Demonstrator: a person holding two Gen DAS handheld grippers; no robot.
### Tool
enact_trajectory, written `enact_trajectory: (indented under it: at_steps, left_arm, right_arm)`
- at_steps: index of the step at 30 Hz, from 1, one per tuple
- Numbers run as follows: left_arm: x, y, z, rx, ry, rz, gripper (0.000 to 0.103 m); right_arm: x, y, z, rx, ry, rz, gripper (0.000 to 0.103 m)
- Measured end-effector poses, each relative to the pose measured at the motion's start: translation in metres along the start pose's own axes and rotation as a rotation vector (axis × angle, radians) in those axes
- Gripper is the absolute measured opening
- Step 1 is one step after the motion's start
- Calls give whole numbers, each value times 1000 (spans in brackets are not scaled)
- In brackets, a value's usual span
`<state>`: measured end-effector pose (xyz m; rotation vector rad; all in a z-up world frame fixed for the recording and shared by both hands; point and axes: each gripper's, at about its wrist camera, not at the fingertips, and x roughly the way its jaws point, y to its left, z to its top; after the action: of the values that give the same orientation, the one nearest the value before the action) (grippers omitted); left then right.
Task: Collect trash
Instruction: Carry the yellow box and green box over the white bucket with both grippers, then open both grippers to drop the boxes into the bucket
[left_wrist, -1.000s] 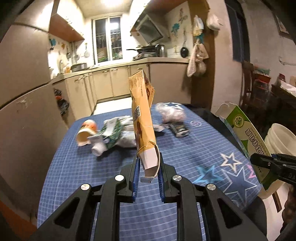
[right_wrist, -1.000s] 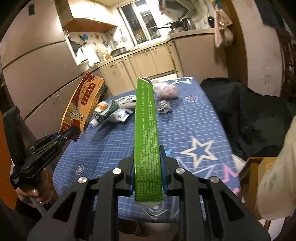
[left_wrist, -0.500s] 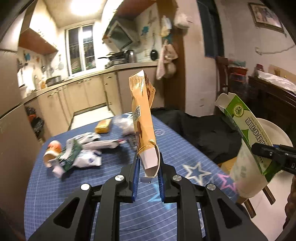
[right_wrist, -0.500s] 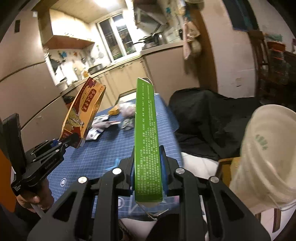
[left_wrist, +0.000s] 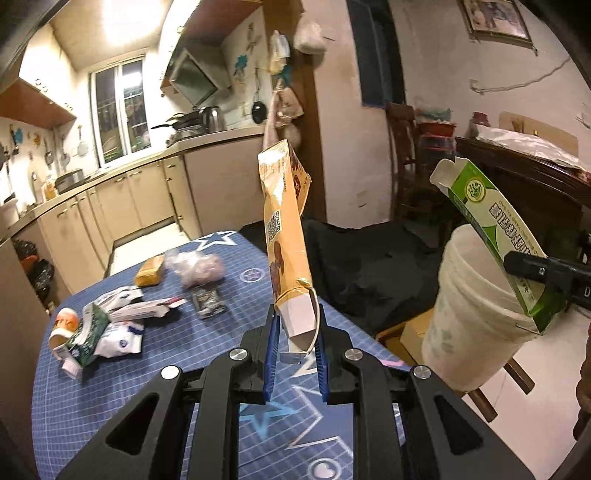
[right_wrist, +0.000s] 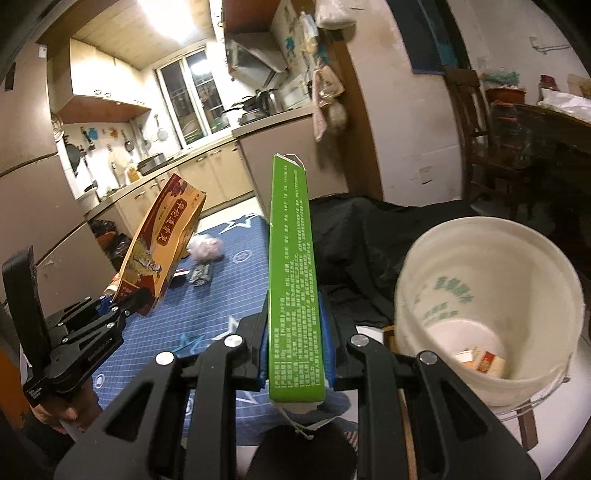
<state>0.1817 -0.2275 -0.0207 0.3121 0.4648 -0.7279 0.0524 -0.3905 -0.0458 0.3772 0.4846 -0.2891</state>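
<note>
the left gripper (left_wrist: 295, 328) has its two jaws clenched on the lower end of an orange carton (left_wrist: 286, 240), which stands up nearly straight with its open top a little squashed. the right gripper (right_wrist: 297, 354) grips in the same way the bottom of a green carton (right_wrist: 293, 280), which is also upright between the blue pads (right_wrist: 328, 332). in the left wrist view this green carton (left_wrist: 498, 240) is tilted and it is over the rim of the white bucket (left_wrist: 469, 317), just beside the right edge of the table (left_wrist: 110, 398). the bucket is outside the table, and some small boxes (right_wrist: 484, 363) lie on its bottom. it seems to stand on a wooden stool, but this is mostly hidden.

the table has a blue cloth with white stars and a grid. near its far left corner lies a heap of wrappers (left_wrist: 110, 325) with an orange and white cup (left_wrist: 64, 325) beside them on the left edge. near the far edge there are a small yellow box (left_wrist: 149, 271), a crumpled clear bag (left_wrist: 195, 269) and a dark sachet (left_wrist: 208, 301), close together. a black cloth (left_wrist: 369, 266) lies behind the far right corner of the table.
</note>
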Motion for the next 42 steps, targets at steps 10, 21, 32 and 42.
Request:
enact_trajectory:
  at_steps: [10,21,32,42]
  left_arm:
    - [15,-57,15,92,-8,-119,19]
    - [35,-124,35,169,-19,-280,19]
    - [71,-200,50,277,11,-444,19]
    - [96,-232,58,324,28,-458,21]
  right_arm:
    - [-19,-51,-4,75,-30,-100,20]
    - [-41,-91,-5,102,-51,-229,20]
    - [-51,-138,1,136,-54,-335,20]
    - [-25,-157,6,135,-17,-356,20]
